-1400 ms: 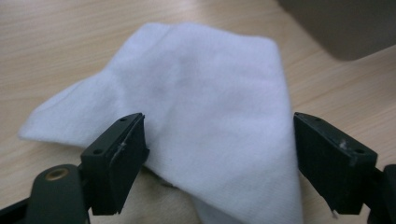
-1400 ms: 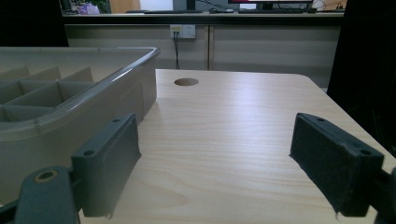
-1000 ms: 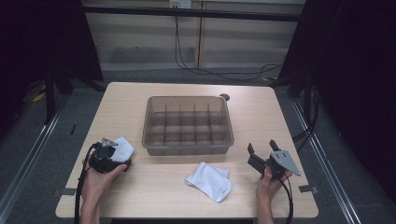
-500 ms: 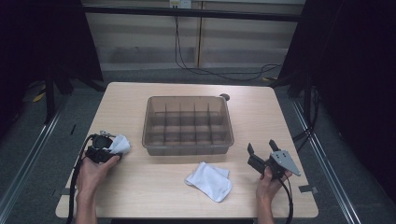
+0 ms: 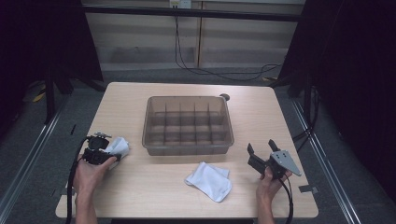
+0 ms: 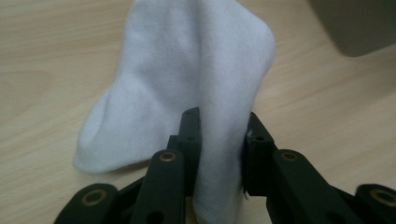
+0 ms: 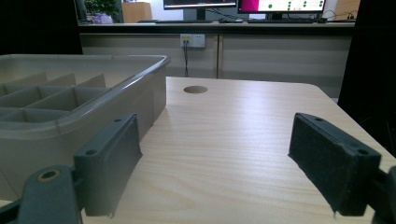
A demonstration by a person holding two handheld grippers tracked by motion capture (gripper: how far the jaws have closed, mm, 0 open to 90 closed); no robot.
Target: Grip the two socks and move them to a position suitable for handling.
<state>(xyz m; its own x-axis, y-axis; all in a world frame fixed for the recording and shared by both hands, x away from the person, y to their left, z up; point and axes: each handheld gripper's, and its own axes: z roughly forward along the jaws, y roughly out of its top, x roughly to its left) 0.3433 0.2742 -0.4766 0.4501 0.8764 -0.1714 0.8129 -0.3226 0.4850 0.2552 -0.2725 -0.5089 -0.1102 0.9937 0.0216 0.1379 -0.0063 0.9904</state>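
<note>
Left gripper (image 5: 108, 153) fingers have just closed, pinching white sock (image 6: 196, 79); wooden table (image 5: 140, 196), dark room.

Socks: two, both white, one at near left (image 5: 119, 147), one at near centre (image 5: 208, 179)
Divided bins: one, translucent (image 5: 188, 125)
Grippers: two, left (image 5: 103, 150), right (image 5: 261, 156)
Desks: one (image 5: 140, 196)
</note>
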